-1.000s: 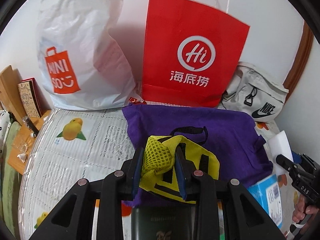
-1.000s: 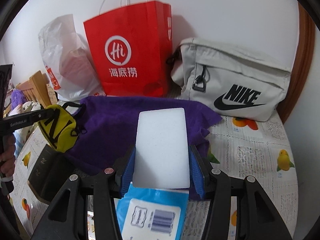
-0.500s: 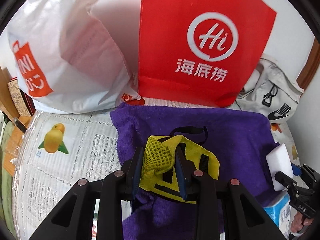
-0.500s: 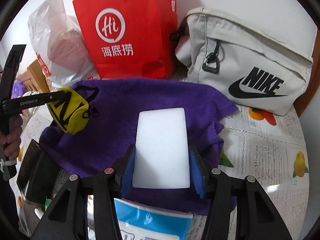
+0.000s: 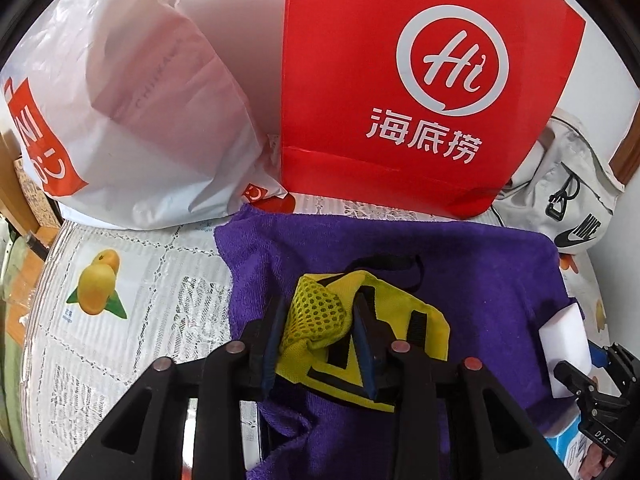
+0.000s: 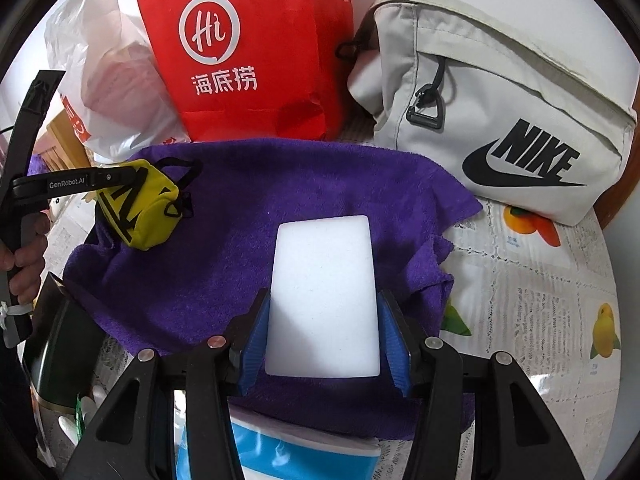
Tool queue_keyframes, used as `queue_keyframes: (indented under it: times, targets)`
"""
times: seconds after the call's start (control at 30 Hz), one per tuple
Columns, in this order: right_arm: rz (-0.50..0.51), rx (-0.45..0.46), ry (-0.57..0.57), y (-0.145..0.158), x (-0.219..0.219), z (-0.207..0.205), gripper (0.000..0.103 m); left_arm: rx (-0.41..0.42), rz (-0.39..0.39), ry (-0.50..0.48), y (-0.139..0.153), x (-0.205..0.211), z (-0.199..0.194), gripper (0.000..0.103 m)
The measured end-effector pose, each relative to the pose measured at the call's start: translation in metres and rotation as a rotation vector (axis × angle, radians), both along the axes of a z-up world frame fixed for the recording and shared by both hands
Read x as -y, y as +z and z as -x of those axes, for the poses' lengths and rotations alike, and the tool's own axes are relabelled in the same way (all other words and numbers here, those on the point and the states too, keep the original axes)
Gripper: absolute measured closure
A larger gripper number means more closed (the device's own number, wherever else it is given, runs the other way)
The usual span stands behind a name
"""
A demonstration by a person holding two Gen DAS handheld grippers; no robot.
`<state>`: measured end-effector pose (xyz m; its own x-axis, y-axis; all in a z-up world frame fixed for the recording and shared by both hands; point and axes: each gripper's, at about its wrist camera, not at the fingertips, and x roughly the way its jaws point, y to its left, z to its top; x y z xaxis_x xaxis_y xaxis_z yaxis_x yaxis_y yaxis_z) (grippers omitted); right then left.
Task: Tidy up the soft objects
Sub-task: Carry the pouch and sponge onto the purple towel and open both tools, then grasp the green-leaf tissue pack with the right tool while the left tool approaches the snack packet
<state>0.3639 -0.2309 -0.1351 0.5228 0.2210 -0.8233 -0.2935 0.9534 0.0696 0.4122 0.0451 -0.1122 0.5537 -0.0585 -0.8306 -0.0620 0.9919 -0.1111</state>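
Both grippers are carried closer to the red bag (image 5: 420, 92) than earlier, over the purple towel (image 6: 280, 200). Left gripper (image 5: 320, 340) is clamped on the yellow mesh pouch (image 5: 320, 320); right gripper (image 6: 324, 340) is clamped on the white sponge (image 6: 324, 296).

Red paper bag (image 5: 400, 92), white plastic bag (image 5: 132, 120) and grey Nike bag (image 6: 500, 120) are lining the back wall, blocking any pass forward. Purple towel (image 6: 280, 220) is lying flat in the middle, giving low open room above it. Left gripper (image 5: 320, 332) with yellow pouch (image 5: 380, 344) is taking the towel's left part; right gripper (image 6: 324, 336) with white sponge (image 6: 324, 300) is taking the near centre. Fruit-print tablecloth (image 6: 540, 300) is showing bare at right, and at left in the left wrist view. Blue packet (image 6: 280, 456) and a dark object (image 6: 60, 344) are crowding the near edge.
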Motion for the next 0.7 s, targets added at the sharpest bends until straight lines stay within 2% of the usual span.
queue_keyframes:
  times: [0.03, 0.1, 0.17, 0.23, 0.57, 0.7]
  targets:
    - [0.006, -0.002, 0.003, 0.0, -0.001, 0.0, 0.05, -0.005, 0.003, 0.004, -0.001, -0.001, 0.0, 0.069]
    - [0.016, -0.004, 0.002, -0.001, -0.001, 0.001, 0.043, -0.008, 0.011, 0.006, -0.001, -0.002, 0.001, 0.064]
    - [0.019, 0.0, -0.004, 0.0, -0.001, 0.003, 0.033, -0.009, 0.007, 0.004, 0.0, -0.001, 0.002, 0.044]
    - [0.014, 0.005, -0.015, 0.002, 0.001, 0.005, 0.027, 0.004, -0.006, 0.001, 0.003, 0.0, 0.006, 0.043]
    - [-0.013, 0.053, -0.039, 0.035, -0.002, 0.035, 0.025, 0.033, -0.025, 0.002, 0.034, 0.002, 0.04, 0.042]
    - [-0.007, 0.087, -0.068, 0.054, -0.004, 0.058, 0.016, 0.057, -0.037, 0.005, 0.05, 0.001, 0.066, 0.042]
